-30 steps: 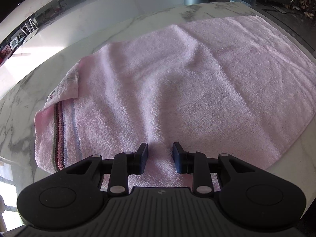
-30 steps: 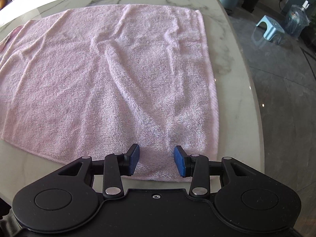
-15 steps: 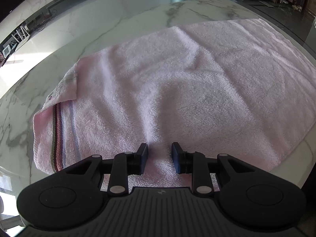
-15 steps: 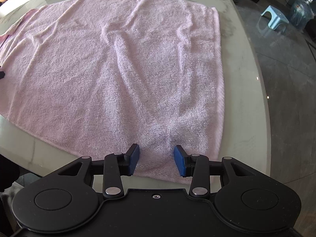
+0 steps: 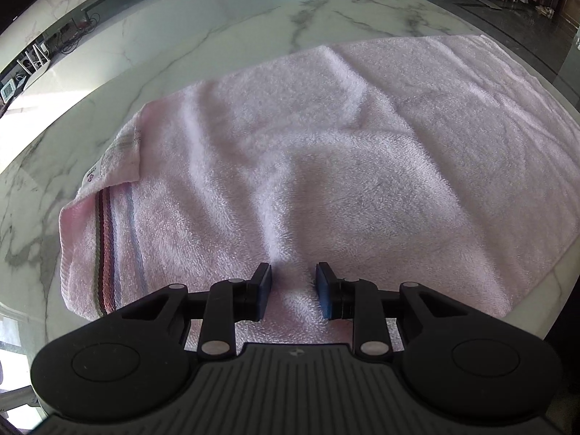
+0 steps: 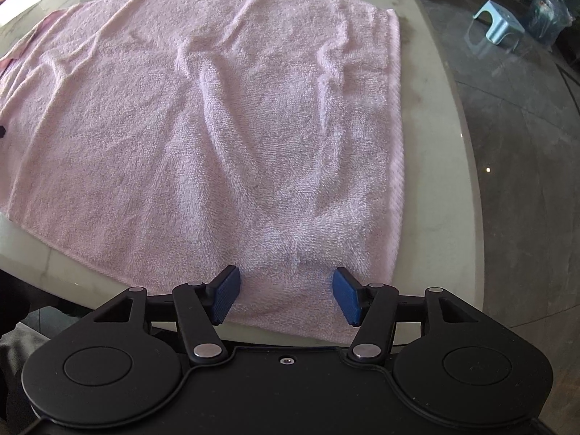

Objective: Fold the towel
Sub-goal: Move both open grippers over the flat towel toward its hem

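Your left gripper (image 5: 293, 291) and right gripper (image 6: 286, 297) both sit with fingers parted over the towel's (image 6: 217, 127) near edge; the pink towel lies spread across the worktop (image 5: 253, 32), reaching its near edge.

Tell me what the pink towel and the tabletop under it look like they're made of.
The pink towel looks like soft terry cloth, probably cotton: fuzzy looped pile, limp wrinkles, and a woven striped band at one end. The tabletop looks like polished marble or a marble-look slab: white with grey veins and glossy reflections. Which one cannot be told.
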Available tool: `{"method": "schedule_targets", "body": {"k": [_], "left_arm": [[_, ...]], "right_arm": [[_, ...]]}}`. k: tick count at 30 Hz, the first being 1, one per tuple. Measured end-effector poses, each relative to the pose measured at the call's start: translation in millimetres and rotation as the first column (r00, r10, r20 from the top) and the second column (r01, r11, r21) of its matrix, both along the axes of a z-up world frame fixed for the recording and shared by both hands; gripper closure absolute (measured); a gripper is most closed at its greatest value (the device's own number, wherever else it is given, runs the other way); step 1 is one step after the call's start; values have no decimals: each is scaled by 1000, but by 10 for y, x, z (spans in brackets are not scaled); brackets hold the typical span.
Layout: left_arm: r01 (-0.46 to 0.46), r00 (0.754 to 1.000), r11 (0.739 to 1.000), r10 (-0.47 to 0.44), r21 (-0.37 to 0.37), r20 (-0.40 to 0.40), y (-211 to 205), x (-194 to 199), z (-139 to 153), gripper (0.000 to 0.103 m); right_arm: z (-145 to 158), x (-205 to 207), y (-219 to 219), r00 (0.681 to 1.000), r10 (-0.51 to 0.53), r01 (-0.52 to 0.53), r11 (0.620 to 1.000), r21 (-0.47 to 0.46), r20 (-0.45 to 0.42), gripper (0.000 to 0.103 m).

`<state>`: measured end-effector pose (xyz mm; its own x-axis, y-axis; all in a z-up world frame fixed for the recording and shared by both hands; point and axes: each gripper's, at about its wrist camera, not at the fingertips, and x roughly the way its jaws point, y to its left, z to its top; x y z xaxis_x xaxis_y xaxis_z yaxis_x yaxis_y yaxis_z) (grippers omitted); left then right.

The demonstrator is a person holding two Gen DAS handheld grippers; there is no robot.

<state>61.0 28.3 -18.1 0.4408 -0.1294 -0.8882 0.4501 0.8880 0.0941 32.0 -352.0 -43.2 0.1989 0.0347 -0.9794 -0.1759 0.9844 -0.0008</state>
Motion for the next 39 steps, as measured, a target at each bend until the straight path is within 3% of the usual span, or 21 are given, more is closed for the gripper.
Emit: {"method": "schedule_targets", "body": {"k": [3, 7, 10, 14, 16, 21, 26, 39], "left_arm": [[-19, 1000, 1000, 20, -7, 16, -52, -151, 105, 76], [-46, 999, 998, 47, -46, 25, -186, -268, 230, 62], [-28, 999, 997, 30, -78, 24, -320, -332, 268, 62], [-2, 1000, 1000, 2, -24, 15, -422, -332, 198, 65], [-9, 1000, 1000, 9, -6, -1, -384, -302, 142, 74], [-32, 999, 999, 32, 6, -35, -267, -247, 41, 78], [-36, 998, 999, 36, -9, -58, -206, -258, -14, 79], [-14, 997, 999, 10, -52, -76, -308, -245, -8, 80]], "right_arm": [[79, 57, 60, 998, 57, -57, 998, 17, 19, 50], [148, 232, 247, 987, 155, -154, 988, -29, 40, 50], [118, 337, 447, 969, 244, -242, 969, -41, 44, 51], [144, 240, 543, 937, 349, -347, 935, -79, 26, 52], [197, 104, 510, 917, 398, -395, 914, -88, 17, 58], [108, 88, 640, 875, 484, -484, 871, -85, -21, 85], [11, 138, 723, 854, 518, -520, 852, -64, -40, 87], [6, 126, 757, 845, 534, -535, 845, -33, -36, 86]]}}
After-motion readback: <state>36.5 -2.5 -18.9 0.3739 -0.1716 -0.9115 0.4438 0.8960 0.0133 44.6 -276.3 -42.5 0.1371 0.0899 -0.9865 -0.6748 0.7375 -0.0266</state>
